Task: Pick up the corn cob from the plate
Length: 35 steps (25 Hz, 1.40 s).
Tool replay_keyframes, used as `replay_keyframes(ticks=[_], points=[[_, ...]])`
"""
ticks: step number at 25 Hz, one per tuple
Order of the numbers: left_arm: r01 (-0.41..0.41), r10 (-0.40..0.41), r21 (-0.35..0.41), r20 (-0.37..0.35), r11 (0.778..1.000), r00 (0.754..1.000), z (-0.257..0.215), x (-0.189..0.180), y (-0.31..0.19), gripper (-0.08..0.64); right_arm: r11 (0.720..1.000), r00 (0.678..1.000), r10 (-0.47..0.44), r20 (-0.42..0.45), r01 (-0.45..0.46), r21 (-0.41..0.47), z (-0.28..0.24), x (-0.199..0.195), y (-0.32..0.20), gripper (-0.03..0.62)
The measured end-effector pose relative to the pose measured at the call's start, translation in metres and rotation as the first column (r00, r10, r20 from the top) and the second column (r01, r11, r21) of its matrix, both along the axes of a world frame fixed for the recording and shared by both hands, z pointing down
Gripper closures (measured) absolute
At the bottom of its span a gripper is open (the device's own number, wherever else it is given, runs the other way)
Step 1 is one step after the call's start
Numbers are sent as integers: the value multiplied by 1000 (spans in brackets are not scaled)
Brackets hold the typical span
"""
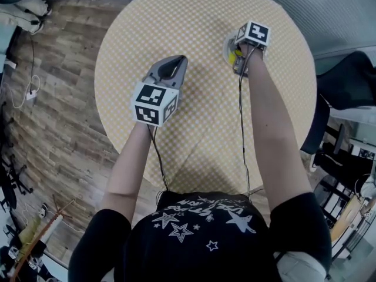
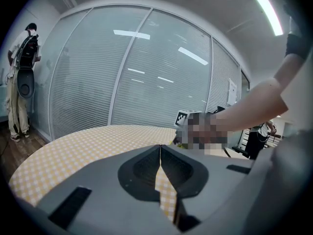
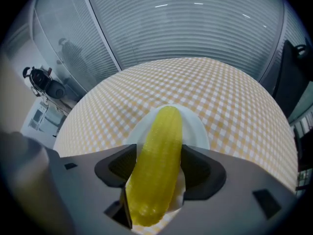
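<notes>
- A glass wall [image 2: 146, 77] with lowered blinds curves round the far side of the room; a person [image 2: 19, 82] stands beside it at the far left in the left gripper view.
- A wooden floor [image 1: 53, 98] lies to the left of the table.
- The round tabletop [image 1: 194, 16] is covered with a cloth of small yellow and white checks.
- The wearer's two bare forearms [image 1: 276, 134] reach out over the near half of the tabletop, one to each tool.
- The left tongs [image 1: 179, 60] hover over the left middle of the tabletop, well apart from the plate. In the left gripper view the left tongs [image 2: 160, 148] have their jaws pressed together at the tips, with only the checked cloth showing through the gap below.
- The right tongs [image 1: 235, 53] are farther out and to the right, over the plate. In the right gripper view the right tongs [image 3: 156, 168] have one jaw pressed against each side of the corn cob.
- The white plate [image 1: 227, 43] sits on the far right part of the tabletop; its rim [image 3: 198, 126] shows just beyond the jaws.
- The yellow corn cob [image 3: 159, 160] runs lengthwise between the jaws, its far end over the plate. Whether it is off the plate I cannot tell.
</notes>
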<state>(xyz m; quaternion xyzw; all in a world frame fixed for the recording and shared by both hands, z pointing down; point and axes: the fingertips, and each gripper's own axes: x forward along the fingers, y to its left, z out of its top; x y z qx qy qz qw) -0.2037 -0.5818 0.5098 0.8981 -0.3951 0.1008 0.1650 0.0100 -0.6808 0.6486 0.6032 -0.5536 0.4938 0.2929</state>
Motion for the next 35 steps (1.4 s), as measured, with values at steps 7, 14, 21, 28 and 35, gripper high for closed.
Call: replay_keyframes(ticks=[7,14,21,28,35], points=[[18,-18,-4,0,1000,1000,2,-6,1,549,998,995,-67,-76,67,-3,4,-3,2,322],[16,-16,5,10,1000,1000,-7,2,9,549,992,991,-122,-46,123,9,-2,-1,10,324],[23,-23,21,14,1000,1000,-23,5,23,549,983,987,-132,90,119,143,-34,-12,17,327],[45,-46,57,18,997,999,-47,16,56,549,938,951,-218,220,142,316,-91,-25,43,327],[79,-81,77,18,994,997,-69,26,99,549,863,876,-305,374,87,498,-160,-30,90,327]])
